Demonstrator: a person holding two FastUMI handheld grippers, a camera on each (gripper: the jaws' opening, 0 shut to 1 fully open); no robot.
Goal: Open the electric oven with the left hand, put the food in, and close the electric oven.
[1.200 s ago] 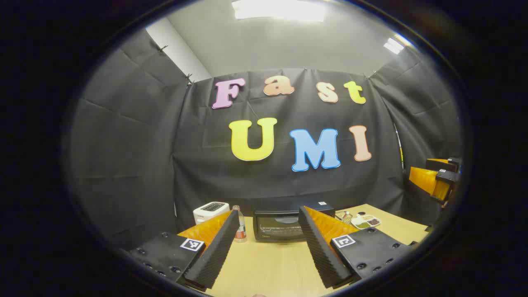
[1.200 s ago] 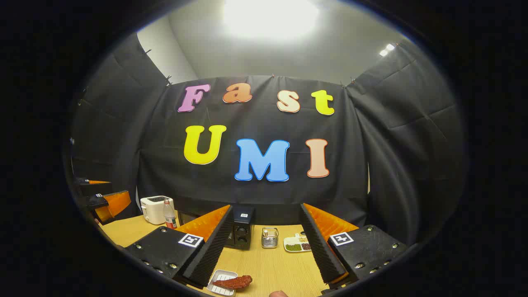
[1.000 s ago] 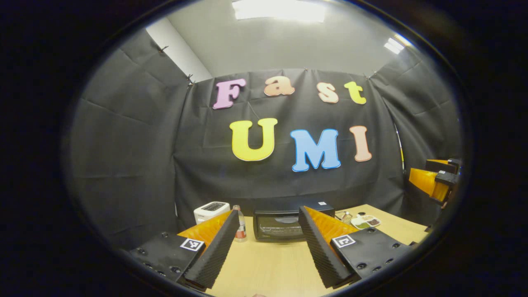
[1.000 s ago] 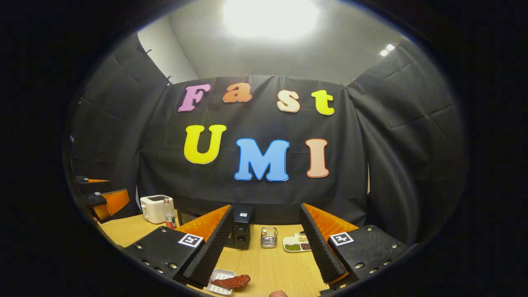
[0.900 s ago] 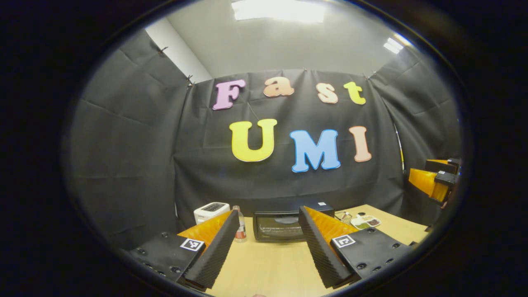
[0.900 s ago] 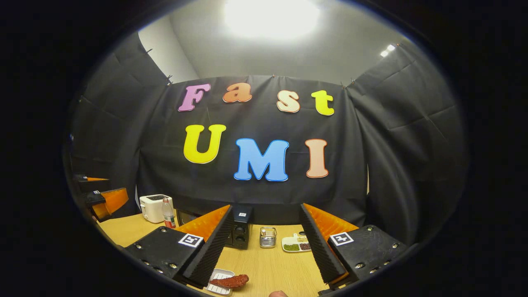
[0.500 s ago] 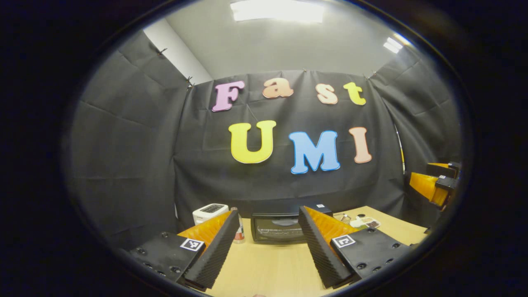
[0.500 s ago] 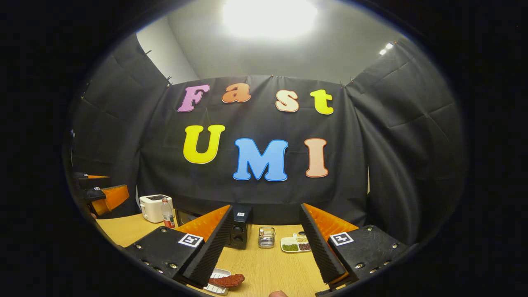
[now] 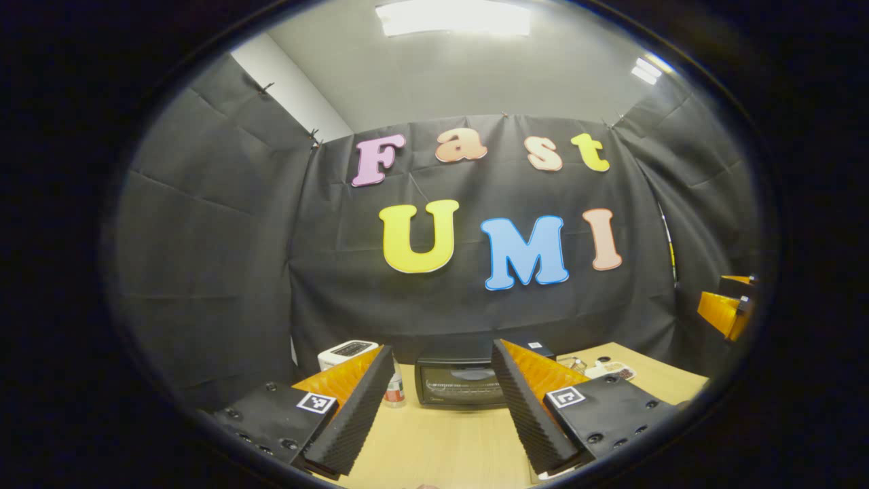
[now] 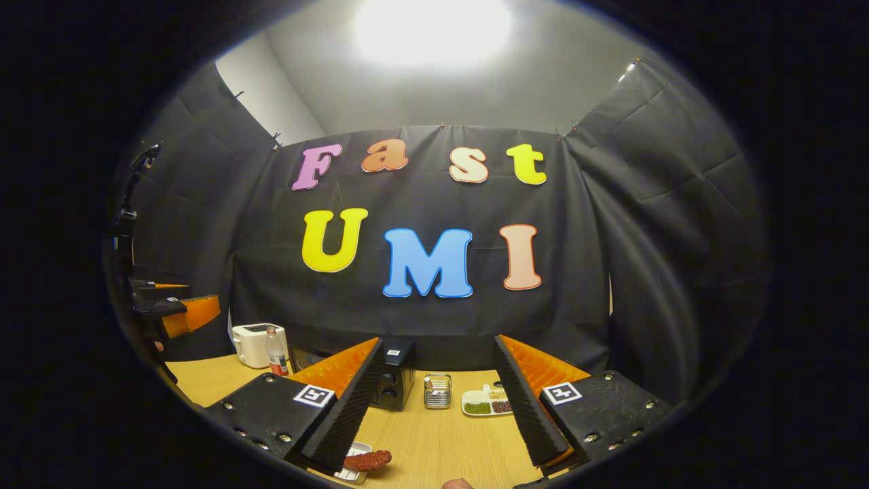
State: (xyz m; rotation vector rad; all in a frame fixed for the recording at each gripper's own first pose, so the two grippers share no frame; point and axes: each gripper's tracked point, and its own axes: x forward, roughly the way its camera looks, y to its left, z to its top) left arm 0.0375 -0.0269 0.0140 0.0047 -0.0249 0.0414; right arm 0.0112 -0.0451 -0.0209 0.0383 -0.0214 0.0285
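A black electric oven (image 9: pixel 458 386) stands at the back of the wooden table, its glass door closed, straight ahead between the fingers of my left gripper (image 9: pixel 441 353). That gripper is open and empty, well short of the oven. In the right gripper view the oven (image 10: pixel 394 380) shows partly behind the left finger. My right gripper (image 10: pixel 438 346) is open and empty. A reddish piece of food (image 10: pixel 368 460) lies on a small white tray (image 10: pixel 347 471) near the table's front edge, just inside the right gripper's left finger. The left gripper (image 10: pixel 178 311) hangs at the far left of that view.
A white toaster (image 9: pixel 346 351) and a small bottle (image 9: pixel 392 390) stand left of the oven. A metal mesh holder (image 10: pixel 437 392) and a white sectioned dish (image 10: pixel 486 403) with green and dark fillings sit right of it. The wooden table (image 9: pixel 448 441) stretches between grippers and oven.
Both views have swung slightly: the oven sits a little lower and nearer in the left gripper view, and the food tray has slid toward the lower left in the right gripper view. Both grippers stay open.
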